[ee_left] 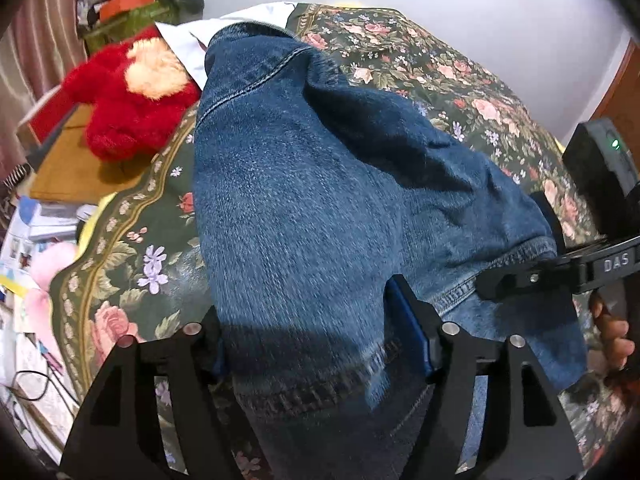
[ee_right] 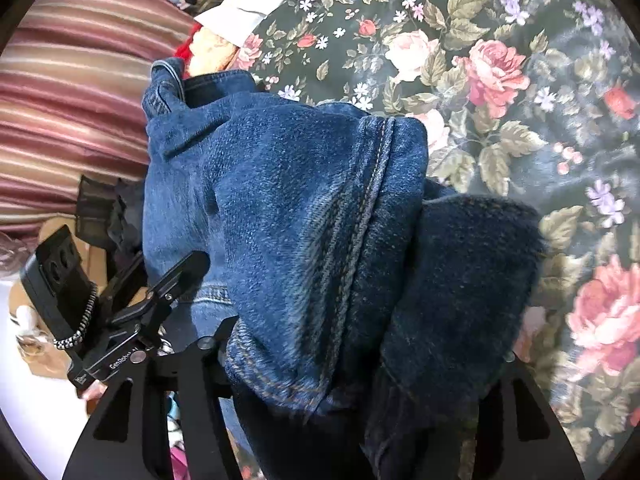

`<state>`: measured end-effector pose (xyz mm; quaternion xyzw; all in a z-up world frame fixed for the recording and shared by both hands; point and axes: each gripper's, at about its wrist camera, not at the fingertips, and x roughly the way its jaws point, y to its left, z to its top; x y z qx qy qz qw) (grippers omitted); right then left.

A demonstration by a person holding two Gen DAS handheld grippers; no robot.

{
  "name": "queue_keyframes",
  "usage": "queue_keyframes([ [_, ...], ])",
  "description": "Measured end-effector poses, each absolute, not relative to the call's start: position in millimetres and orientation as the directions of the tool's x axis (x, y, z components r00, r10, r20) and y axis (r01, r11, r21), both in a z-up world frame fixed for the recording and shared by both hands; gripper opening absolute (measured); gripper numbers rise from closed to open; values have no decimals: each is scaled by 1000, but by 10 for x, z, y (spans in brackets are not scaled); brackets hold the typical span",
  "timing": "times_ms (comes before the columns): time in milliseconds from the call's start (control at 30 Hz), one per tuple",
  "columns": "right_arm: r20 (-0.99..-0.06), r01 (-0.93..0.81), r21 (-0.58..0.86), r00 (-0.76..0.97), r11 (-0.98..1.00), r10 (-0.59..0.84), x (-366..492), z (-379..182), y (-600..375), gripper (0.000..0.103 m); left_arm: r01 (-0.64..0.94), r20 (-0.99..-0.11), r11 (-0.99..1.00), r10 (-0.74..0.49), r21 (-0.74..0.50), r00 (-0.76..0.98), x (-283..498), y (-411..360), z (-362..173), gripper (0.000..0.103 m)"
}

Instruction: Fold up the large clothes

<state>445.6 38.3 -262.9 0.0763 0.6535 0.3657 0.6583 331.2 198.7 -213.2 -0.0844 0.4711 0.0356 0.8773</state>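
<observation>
Two tongs work one garment here: a blue denim jacket [ee_left: 304, 184] hangs from both, its far end draped onto the floral bedspread [ee_left: 460, 80].

1. Left tongs [ee_left: 320, 344]: I have a thick fold of denim near a stitched hem between the two fingers. The jaws stand about half open because the bunched cloth fills the gap. Whether the pads press firmly or sit loose, I cannot tell.

2. Right tongs [ee_right: 360, 380]: same condition. A seamed edge of the jacket, with its darker fleecy lining turned out, fills the jaws and hides the fingertips. The grip cannot be confirmed.

3. Both tongs point steeply down toward the bed. I judge this posture suits laying the held edge over the cloth already resting there, making a fold.

4. A red plush toy [ee_left: 132, 92] and a white shirt [ee_left: 188, 40] lie just beside the jacket's far end; the fold should land clear of both.
</observation>
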Motion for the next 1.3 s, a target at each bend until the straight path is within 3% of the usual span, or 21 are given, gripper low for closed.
queue_keyframes([
  [133,-851,-459,495,-84,738,519,4292,-2549,347,68,-131,-826,991,43,-37,562,3169,1959,-2178,76],
  [200,-873,-462,463,-88,756,480,4214,-2572,265,87,-144,-823,989,62,-25,564,3065,1946,-2171,82],
  [267,-901,-487,396,-44,778,431,4122,-2573,167,92,-156,-828,987,53,-41,558,2917,1962,-2179,87],
  [500,-936,-569,275,28,775,352,3677,-2443,-261,93,-215,-848,971,29,-101,530,2476,1925,-2268,93],
  [700,-908,-553,249,153,795,390,3429,-2026,-523,93,-256,-828,967,147,4,541,2216,1772,-1941,89],
  [900,-756,-568,303,346,766,555,3077,-1089,-673,93,-253,-660,966,220,46,719,1857,1454,-980,88],
  [1067,-563,-627,293,497,722,660,2537,-297,-780,93,-232,-424,972,229,44,876,1352,1090,-133,89],
  [1300,-322,-668,254,624,699,713,1659,426,-971,93,-252,-186,966,259,59,948,709,651,384,89],
])
